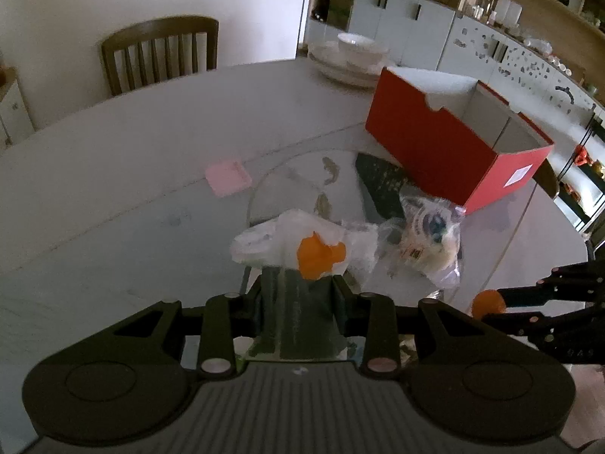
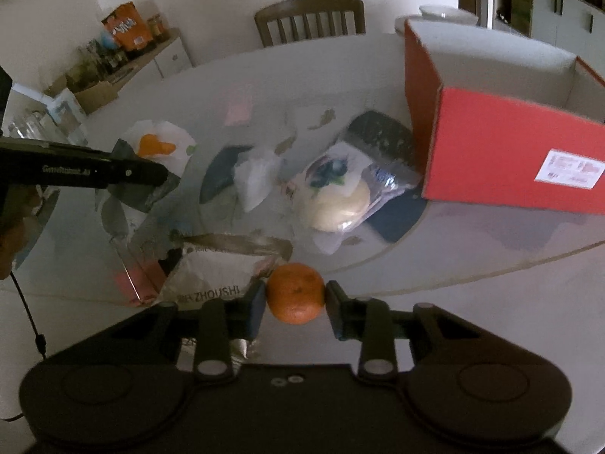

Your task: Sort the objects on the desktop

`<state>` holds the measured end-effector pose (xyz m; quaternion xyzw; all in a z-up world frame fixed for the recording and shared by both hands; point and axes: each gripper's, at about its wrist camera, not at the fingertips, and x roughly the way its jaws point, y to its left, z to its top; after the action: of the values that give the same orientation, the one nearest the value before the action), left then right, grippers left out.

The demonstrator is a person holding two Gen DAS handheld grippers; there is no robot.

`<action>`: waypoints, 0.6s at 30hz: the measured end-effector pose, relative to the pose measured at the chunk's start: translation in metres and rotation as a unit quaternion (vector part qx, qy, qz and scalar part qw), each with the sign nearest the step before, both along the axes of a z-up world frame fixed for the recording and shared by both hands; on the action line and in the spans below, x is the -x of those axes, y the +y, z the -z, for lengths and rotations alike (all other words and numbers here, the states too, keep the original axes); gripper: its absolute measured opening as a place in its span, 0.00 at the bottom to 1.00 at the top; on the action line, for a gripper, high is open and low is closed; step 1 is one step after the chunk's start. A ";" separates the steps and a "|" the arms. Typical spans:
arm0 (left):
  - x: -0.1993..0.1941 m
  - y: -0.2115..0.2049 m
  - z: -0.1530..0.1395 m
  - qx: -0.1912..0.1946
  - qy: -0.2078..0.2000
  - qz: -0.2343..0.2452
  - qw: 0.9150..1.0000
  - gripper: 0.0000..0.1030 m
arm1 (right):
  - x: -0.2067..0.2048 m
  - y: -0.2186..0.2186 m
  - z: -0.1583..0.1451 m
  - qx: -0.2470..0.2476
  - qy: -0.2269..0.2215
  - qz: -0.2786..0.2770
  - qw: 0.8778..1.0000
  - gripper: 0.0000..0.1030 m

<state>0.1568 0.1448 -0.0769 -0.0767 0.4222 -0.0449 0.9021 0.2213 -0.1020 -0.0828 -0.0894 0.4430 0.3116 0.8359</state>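
The round orange mandarin (image 2: 295,298) is clamped between the jaws of the right gripper (image 2: 295,300), in front of the open red cardboard box (image 2: 503,159). The left gripper (image 1: 302,280) pinches a white crumpled plastic wrapper with orange peel (image 1: 302,244), left of that box. A bagged white bun (image 2: 336,196) lies beside the box.

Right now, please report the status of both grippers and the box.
Left gripper shut on white wrapper with orange peel. Right gripper shut on tangerine. Red box open, bagged bun lying before it.
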 end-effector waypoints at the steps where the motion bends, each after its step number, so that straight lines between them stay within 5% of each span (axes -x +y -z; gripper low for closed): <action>1: 0.001 -0.002 -0.004 -0.004 -0.003 0.000 1.000 0.32 | 0.000 -0.003 -0.003 0.001 -0.004 0.000 1.000 0.32; 18: -0.004 -0.036 -0.056 -0.020 -0.045 -0.004 0.999 0.30 | -0.016 -0.061 -0.046 -0.007 -0.043 0.012 0.999 0.32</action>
<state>0.1604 0.1086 -0.0213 -0.0584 0.3820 -0.0365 0.9216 0.2375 -0.1628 -0.0365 -0.0913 0.4055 0.3009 0.8583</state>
